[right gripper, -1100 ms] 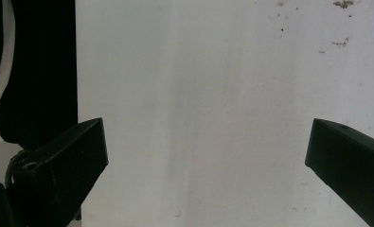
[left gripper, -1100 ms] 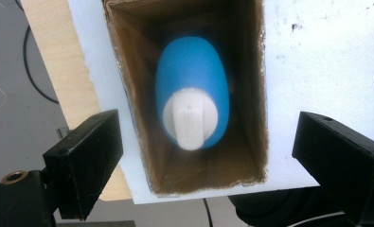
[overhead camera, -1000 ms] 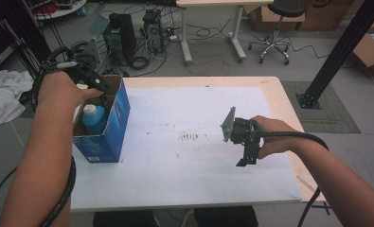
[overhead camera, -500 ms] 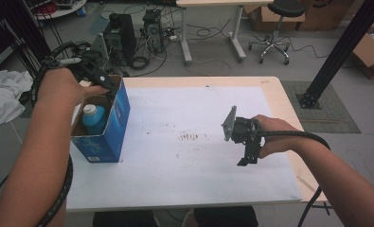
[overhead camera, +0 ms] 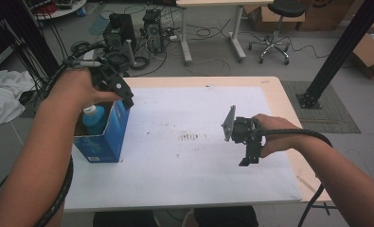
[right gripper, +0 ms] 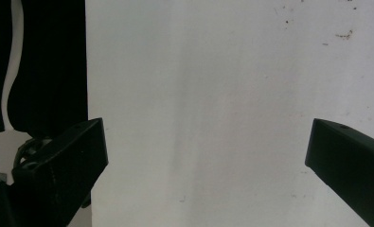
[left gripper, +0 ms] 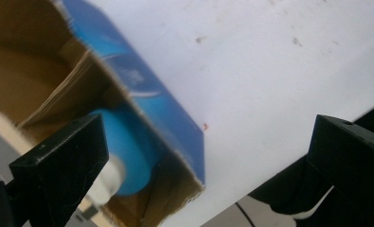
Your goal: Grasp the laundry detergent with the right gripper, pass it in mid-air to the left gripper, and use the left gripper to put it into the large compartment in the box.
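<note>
With the left gripper [overhead camera: 120, 90] spread wide and empty at the 12 o'clock rim of the blue carton [overhead camera: 110, 142], a careless jaw could tip it, toppling the blue bottle [overhead camera: 94, 118], while the right gripper [overhead camera: 248, 153] hangs wide open.

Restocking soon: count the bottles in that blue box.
1. A blue bottle with a white cap stands in the blue cardboard box at the table's left edge, below the left gripper. The box walls may hide others.

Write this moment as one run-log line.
left gripper: open, jaws just opening, empty | blue bottle: in blue box | right gripper: open, empty
</note>
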{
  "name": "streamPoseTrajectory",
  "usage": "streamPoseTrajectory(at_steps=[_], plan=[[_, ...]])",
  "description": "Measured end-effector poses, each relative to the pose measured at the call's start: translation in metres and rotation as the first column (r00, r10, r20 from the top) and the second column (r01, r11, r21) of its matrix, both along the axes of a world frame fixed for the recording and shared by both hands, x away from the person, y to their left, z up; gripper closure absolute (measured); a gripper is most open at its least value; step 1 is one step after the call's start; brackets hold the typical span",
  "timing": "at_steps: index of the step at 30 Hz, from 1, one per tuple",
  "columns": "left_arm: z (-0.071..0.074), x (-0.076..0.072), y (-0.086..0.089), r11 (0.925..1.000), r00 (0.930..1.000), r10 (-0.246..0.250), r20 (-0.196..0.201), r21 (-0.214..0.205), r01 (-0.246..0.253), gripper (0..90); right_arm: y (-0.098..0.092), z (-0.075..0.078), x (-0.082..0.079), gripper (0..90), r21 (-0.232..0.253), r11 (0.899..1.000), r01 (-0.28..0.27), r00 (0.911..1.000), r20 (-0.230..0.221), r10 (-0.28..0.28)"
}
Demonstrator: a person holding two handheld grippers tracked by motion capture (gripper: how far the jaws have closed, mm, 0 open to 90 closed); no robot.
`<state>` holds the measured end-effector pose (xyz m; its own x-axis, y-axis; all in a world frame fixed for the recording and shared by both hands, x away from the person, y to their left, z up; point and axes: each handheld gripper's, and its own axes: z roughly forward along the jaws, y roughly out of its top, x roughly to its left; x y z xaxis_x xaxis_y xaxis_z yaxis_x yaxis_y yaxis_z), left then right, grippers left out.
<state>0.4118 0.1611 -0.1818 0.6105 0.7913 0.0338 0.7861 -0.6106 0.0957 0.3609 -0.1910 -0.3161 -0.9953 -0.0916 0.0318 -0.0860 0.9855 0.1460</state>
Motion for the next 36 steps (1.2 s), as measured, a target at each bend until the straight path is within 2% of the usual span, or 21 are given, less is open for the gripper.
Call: streamPoseTrajectory(at_steps=[1,2,3,4,7,10,11,15,16,17,19,20,21,22,23,26,27,28,29,30,36], plan=[[-0.002,-0.002,-0.006,0.9973,0.9973,-0.073,0.0,-0.007,0.073,0.1,0.0,0.001,0.0,0.0,-0.002,1.0,0.0,1.0,0.002,0.0],[-0.002,-0.002,-0.006,0.9973,0.9973,-0.073,0.0,-0.007,0.073,0.1,0.0,0.001,0.0,0.0,-0.002,1.0,0.0,1.0,0.002,0.0],[-0.004,-0.005,-0.011,0.9864,0.9862,-0.164,0.023,-0.001,0.164,0.1,0.0,0.003,0.0,0.0,-0.003,1.0,0.001,1.0,0.003,-0.001],[-0.007,-0.009,-0.017,0.9678,0.967,-0.251,0.041,0.024,0.251,0.1,-0.001,0.005,0.0,0.0,-0.009,1.0,-0.001,1.0,0.005,0.001],[-0.012,-0.013,-0.025,0.9519,0.9518,-0.306,0.016,0.014,0.306,0.1,-0.001,0.006,0.001,0.0,-0.015,1.0,-0.003,1.0,0.005,0.003],[-0.016,-0.018,-0.033,0.9238,0.9236,-0.383,0.017,0.01,0.383,0.1,0.0,0.008,0.002,0.0,-0.017,1.0,-0.002,1.0,0.006,0.002],[-0.016,-0.018,-0.033,0.9238,0.9236,-0.383,0.017,0.01,0.383,0.1,0.0,0.008,0.002,0.0,-0.017,1.0,-0.002,1.0,0.006,0.002],[-0.023,-0.033,-0.049,0.8142,0.8145,-0.58,0.007,-0.023,0.58,0.1,0.002,0.009,0.002,0.0,-0.02,1.0,-0.015,0.9999,0.003,0.015],[-0.024,-0.036,-0.052,0.7967,0.7971,-0.604,0.008,-0.029,0.604,0.1,0.002,0.009,0.002,0.0,-0.022,1.0,-0.014,0.9999,0.003,0.015],[-0.024,-0.036,-0.052,0.7967,0.7971,-0.604,0.008,-0.029,0.604,0.1,0.002,0.009,0.003,0.0,-0.023,1.0,-0.015,0.9999,0.003,0.015],[-0.029,-0.039,-0.063,0.7739,0.7734,-0.633,-0.03,-0.015,0.633,0.1,0.001,0.009,0.003,0.0,-0.02,1.0,-0.013,0.9999,0.005,0.013],[-0.029,-0.039,-0.063,0.7739,0.7734,-0.633,-0.03,-0.015,0.633,0.1,0.001,0.009,0.004,0.0,-0.02,1.0,-0.011,0.9999,0.005,0.011],[-0.031,-0.042,-0.07,0.7583,0.7573,-0.65,-0.058,0.008,0.652,0.1,0.0,0.01,0.004,0.0,-0.021,1.0,-0.012,0.9999,0.005,0.012],[-0.032,-0.044,-0.072,0.7537,0.7527,-0.655,-0.065,0.014,0.657,0.1,0.0,0.01,0.004,0.0,-0.018,1.0,-0.011,0.9999,0.007,0.011],[-0.032,-0.044,-0.072,0.7537,0.7527,-0.655,-0.065,0.014,0.657,0.1,0.0,0.01,0.004,0.0,-0.017,1.0,-0.01,0.9999,0.007,0.01],[-0.032,-0.051,-0.084,0.7211,0.7202,-0.689,-0.08,0.022,0.693,0.1,-0.001,0.013,0.003,0.0,-0.017,1.0,-0.005,0.9999,0.01,0.005],[-0.032,-0.051,-0.084,0.7211,0.7202,-0.689,-0.08,0.022,0.693,0.1,-0.001,0.013,0.003,0.0,-0.017,1.0,-0.005,0.9999,0.01,0.005],[-0.033,-0.055,-0.089,0.7098,0.7088,-0.7,-0.087,0.025,0.704,0.1,-0.002,0.015,0.003,0.0,-0.018,1.0,-0.004,0.9999,0.016,0.004],[-0.033,-0.055,-0.089,0.7098,0.7088,-0.7,-0.087,0.025,0.704,0.1,-0.002,0.015,0.003,0.0,-0.018,1.0,-0.004,0.9999,0.016,0.004],[-0.033,-0.057,-0.091,0.7007,0.7,-0.709,-0.088,0.027,0.713,0.1,-0.002,0.015,0.003,0.0,-0.016,1.0,-0.006,0.9998,0.019,0.006],[-0.031,-0.063,-0.093,0.6966,0.6957,-0.713,-0.089,0.026,0.717,0.1,0.0,0.019,-0.001,0.0,-0.019,1.0,-0.007,0.9996,0.026,0.007]])
